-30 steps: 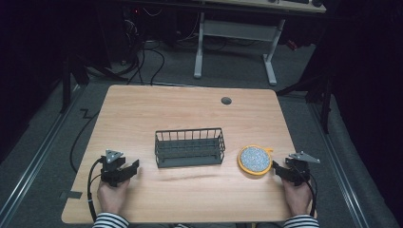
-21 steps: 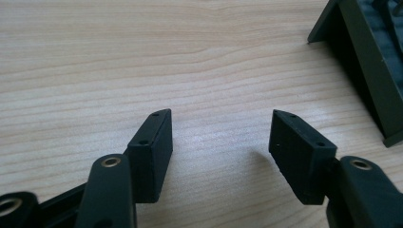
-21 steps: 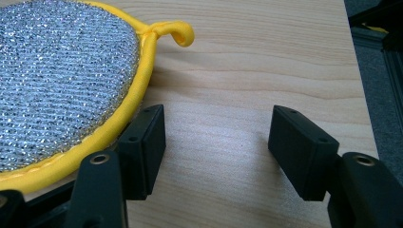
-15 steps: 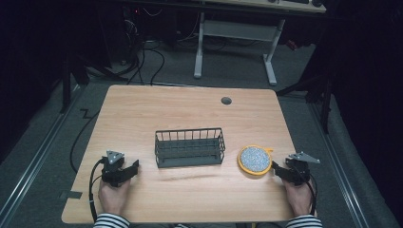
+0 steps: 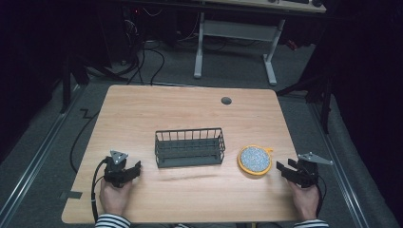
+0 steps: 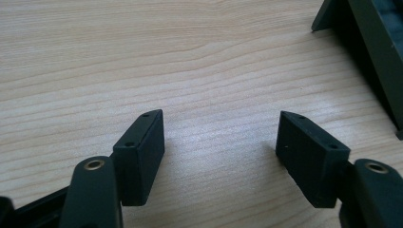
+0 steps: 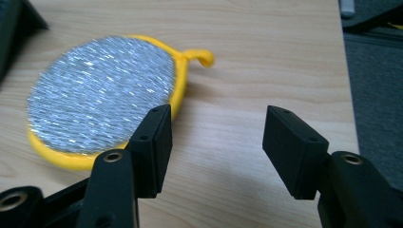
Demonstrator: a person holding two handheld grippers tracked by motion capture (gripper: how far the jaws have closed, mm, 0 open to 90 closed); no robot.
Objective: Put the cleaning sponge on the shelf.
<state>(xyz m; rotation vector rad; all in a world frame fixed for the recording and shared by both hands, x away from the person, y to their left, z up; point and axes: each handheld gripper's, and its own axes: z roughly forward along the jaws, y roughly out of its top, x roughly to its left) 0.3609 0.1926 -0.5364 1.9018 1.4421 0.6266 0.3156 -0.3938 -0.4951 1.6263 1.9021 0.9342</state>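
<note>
The left gripper (image 5: 135, 167), at 9 o'clock of the wire basket (image 5: 190, 147), has just opened on nothing. The right gripper (image 5: 283, 169), at 3 o'clock of the yellow-rimmed scrubber (image 5: 255, 160), gapes empty, having just narrowed slightly.

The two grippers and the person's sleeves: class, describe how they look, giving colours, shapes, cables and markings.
Both the left gripper and the right gripper are black, each topped by a grey three-cornered plate. Their jaws end in flat rectangular black pads with small screw holes and brass-ringed pivots. A black cable trails from the left one. The sleeves are black-and-white striped.
</note>
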